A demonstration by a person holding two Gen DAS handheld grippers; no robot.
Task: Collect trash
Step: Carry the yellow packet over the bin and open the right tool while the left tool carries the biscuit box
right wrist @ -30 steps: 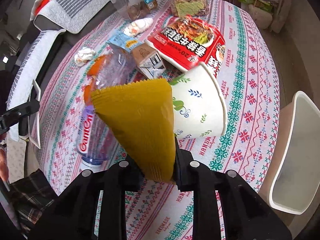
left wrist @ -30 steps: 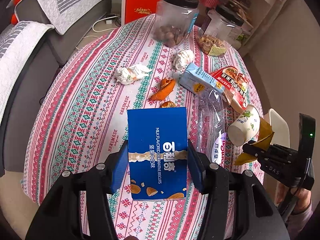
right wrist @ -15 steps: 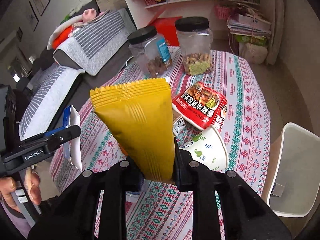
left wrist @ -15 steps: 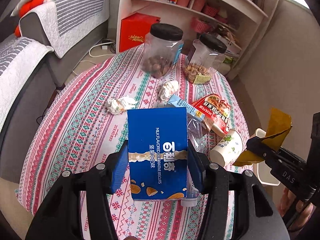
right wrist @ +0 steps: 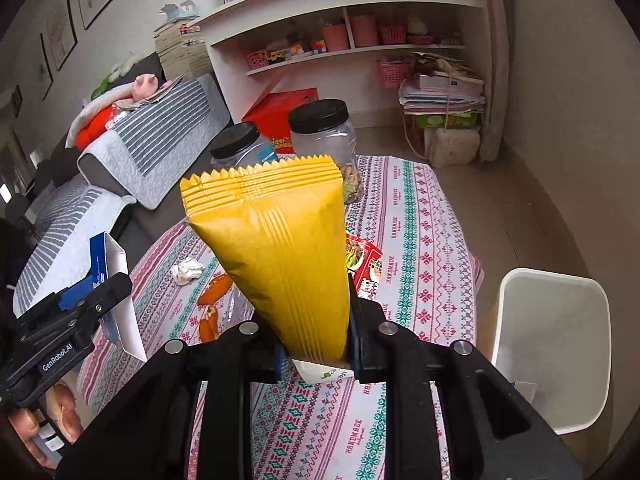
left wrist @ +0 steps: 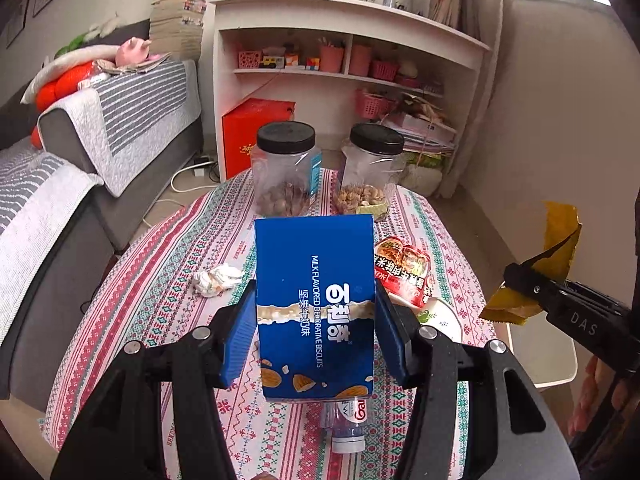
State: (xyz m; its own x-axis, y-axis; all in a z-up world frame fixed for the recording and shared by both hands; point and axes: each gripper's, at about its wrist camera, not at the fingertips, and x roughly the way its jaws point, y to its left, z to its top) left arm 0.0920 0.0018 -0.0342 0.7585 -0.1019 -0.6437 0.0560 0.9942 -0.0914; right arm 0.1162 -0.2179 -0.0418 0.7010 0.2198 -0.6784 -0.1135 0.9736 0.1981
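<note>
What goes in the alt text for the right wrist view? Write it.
The right gripper is shut on a yellow wrapper, held above a table with a patterned cloth. A white bin stands to the right; at left, the left gripper holds a blue box. Two jars and a shelf stand behind.

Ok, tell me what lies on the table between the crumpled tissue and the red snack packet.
In the right wrist view, orange peel pieces lie on the tablecloth between the crumpled tissue and the red snack packet; the held yellow wrapper hides the rest.
</note>
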